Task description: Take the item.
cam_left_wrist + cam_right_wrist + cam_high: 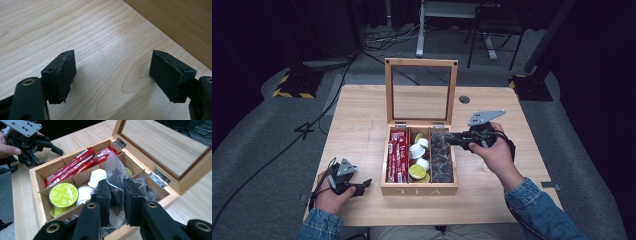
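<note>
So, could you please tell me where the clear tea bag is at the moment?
The clear tea bag is pinched in the right hand-held gripper, above the tea box's right compartment, beside the capsules in the middle compartment.

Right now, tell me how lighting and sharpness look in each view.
High view: table evenly lit, surroundings dark, image soft. Left gripper view: glare streak on the wood, soft shadows beneath the left claw. Right gripper view: tea box sharp, right claw and clear tea bag slightly blurred.
</note>
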